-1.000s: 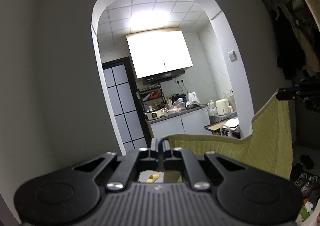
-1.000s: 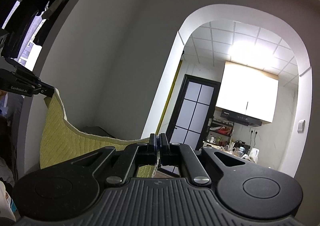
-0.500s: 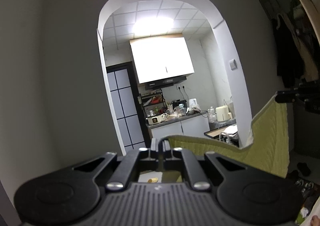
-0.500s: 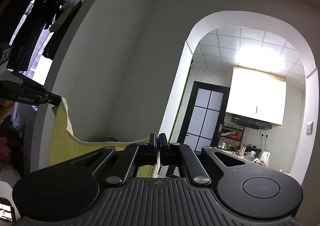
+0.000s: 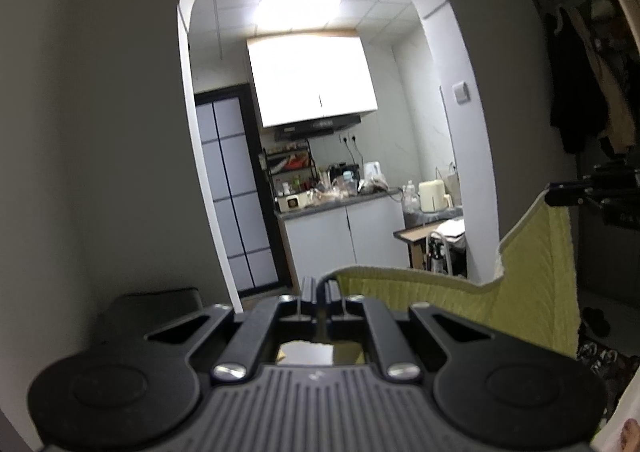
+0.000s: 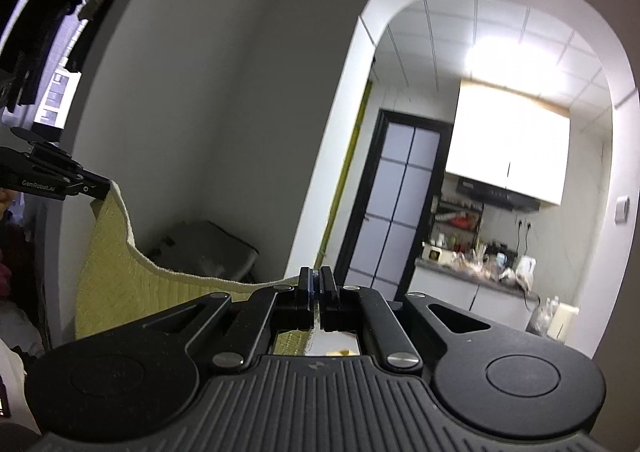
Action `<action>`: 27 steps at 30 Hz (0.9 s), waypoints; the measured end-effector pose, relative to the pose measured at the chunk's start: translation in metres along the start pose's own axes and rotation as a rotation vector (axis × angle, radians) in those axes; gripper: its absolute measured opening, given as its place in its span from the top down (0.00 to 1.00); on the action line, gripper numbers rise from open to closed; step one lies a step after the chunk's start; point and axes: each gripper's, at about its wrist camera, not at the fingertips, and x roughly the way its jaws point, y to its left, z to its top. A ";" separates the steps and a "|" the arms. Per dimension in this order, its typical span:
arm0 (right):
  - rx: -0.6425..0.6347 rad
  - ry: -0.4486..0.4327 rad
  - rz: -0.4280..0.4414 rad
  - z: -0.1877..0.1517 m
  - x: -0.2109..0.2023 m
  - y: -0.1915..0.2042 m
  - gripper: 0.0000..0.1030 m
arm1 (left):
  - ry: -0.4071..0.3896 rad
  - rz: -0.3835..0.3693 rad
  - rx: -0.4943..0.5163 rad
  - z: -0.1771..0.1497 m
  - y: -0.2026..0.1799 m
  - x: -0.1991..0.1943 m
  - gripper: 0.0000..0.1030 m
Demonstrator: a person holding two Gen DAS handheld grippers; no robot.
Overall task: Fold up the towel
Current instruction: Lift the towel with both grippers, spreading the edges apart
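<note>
Left gripper (image 5: 320, 286) and right gripper (image 6: 315, 280) each clamped on a corner of the yellow towel (image 5: 532, 276). Only in the left view: coats (image 5: 576, 92) beyond the right gripper. Only in the right view: a window (image 6: 52, 100) behind the left gripper.

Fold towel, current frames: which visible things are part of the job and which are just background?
Job:
- towel, yellow-green, hanging slack between the two grippers
- left hand-held gripper, shut on one towel corner
- right hand-held gripper, shut on the other corner

Background:
- kitchen counter clutter
- kettle
- hanging clothes
- shoes
</note>
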 end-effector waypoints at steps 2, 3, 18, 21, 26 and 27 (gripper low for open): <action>0.011 0.012 -0.006 -0.005 0.011 -0.005 0.97 | 0.021 -0.007 -0.007 -0.005 0.004 0.021 0.96; 0.017 0.018 -0.008 -0.007 0.016 -0.007 0.97 | 0.031 -0.010 -0.008 -0.007 0.006 0.031 0.96; 0.077 0.147 -0.081 -0.059 0.093 -0.051 0.97 | 0.127 -0.024 -0.023 -0.033 0.021 0.124 0.96; 0.080 0.167 -0.091 -0.065 0.101 -0.057 0.97 | 0.144 -0.026 -0.016 -0.038 0.020 0.136 0.96; 0.068 0.194 -0.099 -0.074 0.113 -0.062 0.97 | 0.178 -0.026 0.010 -0.044 0.015 0.156 0.96; 0.063 0.197 -0.099 -0.075 0.114 -0.062 0.97 | 0.185 -0.026 0.019 -0.045 0.015 0.159 0.96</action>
